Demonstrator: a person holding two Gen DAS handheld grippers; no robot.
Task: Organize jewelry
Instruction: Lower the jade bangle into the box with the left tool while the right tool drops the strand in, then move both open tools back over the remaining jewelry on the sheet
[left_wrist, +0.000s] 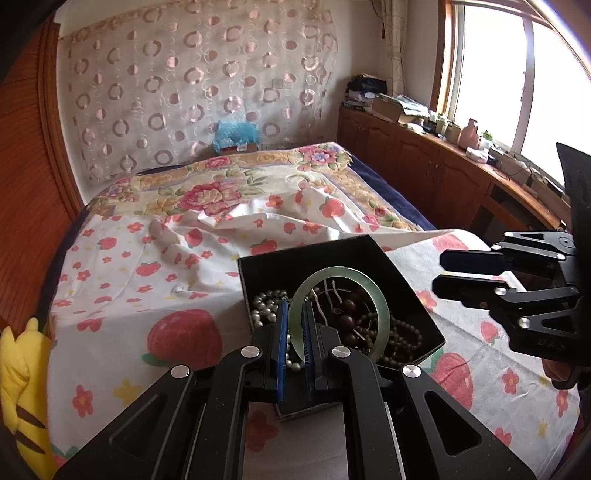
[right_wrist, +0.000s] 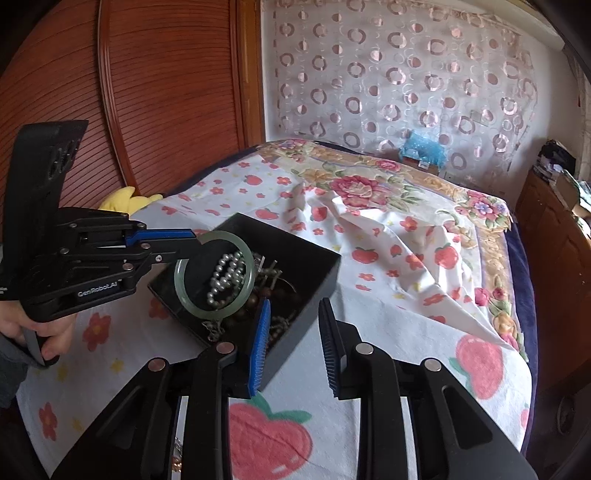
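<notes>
Pale green bangle (left_wrist: 341, 280); black box (left_wrist: 413, 295); white pearls (right_wrist: 225, 273); strawberry-print white sheet (left_wrist: 147, 295).

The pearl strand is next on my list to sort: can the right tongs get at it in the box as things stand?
Probably not directly. The right tongs are open and empty at the black box, but the green bangle, held by the left tongs, hangs over the pearl strand.
</notes>
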